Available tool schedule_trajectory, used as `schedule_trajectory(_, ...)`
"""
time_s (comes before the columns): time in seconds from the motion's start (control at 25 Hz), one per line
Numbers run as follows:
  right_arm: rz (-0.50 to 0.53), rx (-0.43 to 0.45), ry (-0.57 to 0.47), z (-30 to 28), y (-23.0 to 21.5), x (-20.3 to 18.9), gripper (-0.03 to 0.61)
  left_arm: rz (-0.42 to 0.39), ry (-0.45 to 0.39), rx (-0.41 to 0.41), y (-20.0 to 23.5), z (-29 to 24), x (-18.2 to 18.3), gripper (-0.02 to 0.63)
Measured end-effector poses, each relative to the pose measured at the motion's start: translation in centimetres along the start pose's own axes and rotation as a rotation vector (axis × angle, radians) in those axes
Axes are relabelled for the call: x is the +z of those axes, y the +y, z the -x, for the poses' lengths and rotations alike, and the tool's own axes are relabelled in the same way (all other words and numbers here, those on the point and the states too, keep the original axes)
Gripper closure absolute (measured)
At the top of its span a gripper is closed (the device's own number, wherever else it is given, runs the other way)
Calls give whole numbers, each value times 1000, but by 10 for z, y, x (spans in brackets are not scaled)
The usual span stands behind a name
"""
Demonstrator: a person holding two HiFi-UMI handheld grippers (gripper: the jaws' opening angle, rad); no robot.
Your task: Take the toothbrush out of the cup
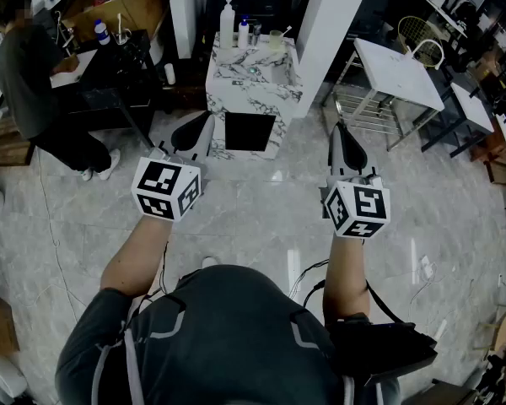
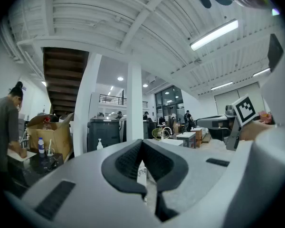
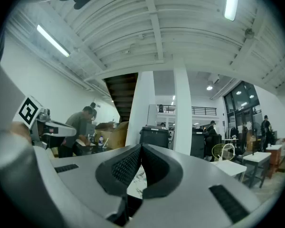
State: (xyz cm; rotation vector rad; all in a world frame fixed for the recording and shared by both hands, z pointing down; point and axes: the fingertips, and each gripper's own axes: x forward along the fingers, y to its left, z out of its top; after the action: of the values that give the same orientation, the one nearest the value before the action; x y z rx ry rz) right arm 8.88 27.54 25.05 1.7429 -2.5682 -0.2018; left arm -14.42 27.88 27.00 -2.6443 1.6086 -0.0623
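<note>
We've not started: the toothbrush (image 1: 284, 30) sits in the cup (image 1: 275, 40) at the back of the marble washstand (image 1: 255, 87), well apart from the left gripper (image 1: 205, 122) and right gripper (image 1: 339, 131), both clenched empty.

Head cam overhead; gripper cams level, fwd

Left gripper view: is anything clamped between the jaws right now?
No, the left gripper has its jaws shut tip to tip, with nothing caught between them.
</note>
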Motion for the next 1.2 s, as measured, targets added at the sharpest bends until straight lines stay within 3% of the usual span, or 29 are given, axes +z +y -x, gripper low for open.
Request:
schedule_trajectory(0.24, 21, -5, -9, -9, 6, 5, 552, -18, -6, -7, 0, -4, -3, 604)
schedule_trajectory(0.48, 8, 8, -18, -15, 14, 5, 551, 14, -7, 2, 12, -3, -6, 604)
schedule_trajectory(1.2, 38, -26, 16, -72, 51, -5, 551, 23, -34, -20, 88, -10, -25, 604)
